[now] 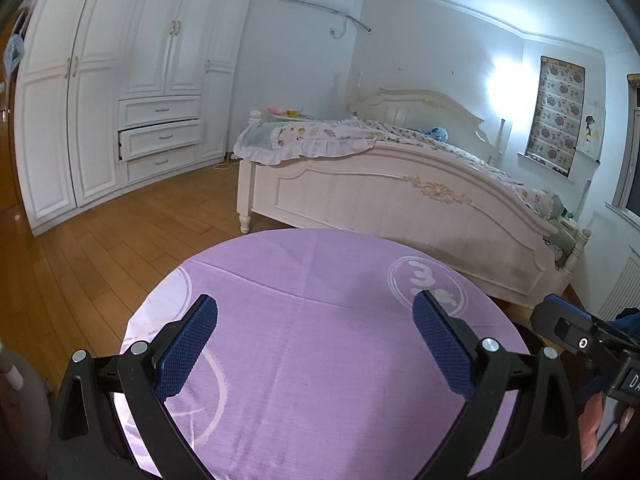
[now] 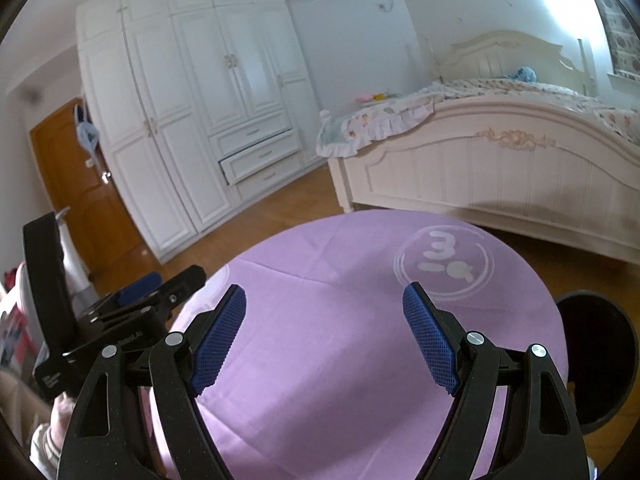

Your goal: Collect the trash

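A round table under a lilac cloth (image 1: 320,360) (image 2: 340,340) fills the foreground of both views, and no trash shows on it. My left gripper (image 1: 315,299) hovers over the near part of the cloth, open, nothing between its blue pads (image 1: 188,344). My right gripper (image 2: 325,291) is likewise open and empty above the cloth. Each gripper shows in the other's view: the right gripper (image 1: 576,332) at the right edge, the left gripper (image 2: 160,288) at the left. A dark round bin (image 2: 596,356) stands on the floor right of the table.
A cream bed (image 1: 400,200) (image 2: 500,168) stands just behind the table. White wardrobes (image 1: 120,100) (image 2: 200,120) line the far wall, one drawer (image 1: 160,138) pulled out. Wooden floor (image 1: 120,240) stretches to the left. An orange door (image 2: 80,192) is at far left.
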Available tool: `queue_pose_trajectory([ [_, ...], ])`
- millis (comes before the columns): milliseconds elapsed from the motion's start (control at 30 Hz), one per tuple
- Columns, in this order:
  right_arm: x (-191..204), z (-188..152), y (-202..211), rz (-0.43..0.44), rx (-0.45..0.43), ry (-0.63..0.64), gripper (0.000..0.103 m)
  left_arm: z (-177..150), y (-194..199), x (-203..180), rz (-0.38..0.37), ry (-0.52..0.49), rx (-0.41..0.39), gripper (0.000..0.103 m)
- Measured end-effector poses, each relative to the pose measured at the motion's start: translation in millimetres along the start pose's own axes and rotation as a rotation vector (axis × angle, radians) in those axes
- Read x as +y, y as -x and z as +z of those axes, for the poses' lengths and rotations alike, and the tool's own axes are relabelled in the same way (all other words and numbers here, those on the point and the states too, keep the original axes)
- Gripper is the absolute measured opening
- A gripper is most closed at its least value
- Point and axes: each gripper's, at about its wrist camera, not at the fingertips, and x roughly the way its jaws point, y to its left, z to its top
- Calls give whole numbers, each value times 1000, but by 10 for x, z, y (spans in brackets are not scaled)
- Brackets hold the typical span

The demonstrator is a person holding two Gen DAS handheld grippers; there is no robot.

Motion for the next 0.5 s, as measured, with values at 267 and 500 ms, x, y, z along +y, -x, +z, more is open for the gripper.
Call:
queue_pose_trajectory([
  [267,-92,-26,-17,-11,2,-20,80,-4,-64,-59,-2,-32,13,97],
  [500,-92,-67,-63,-3,7,-30,84,-12,-95,-44,10,-45,28,97],
])
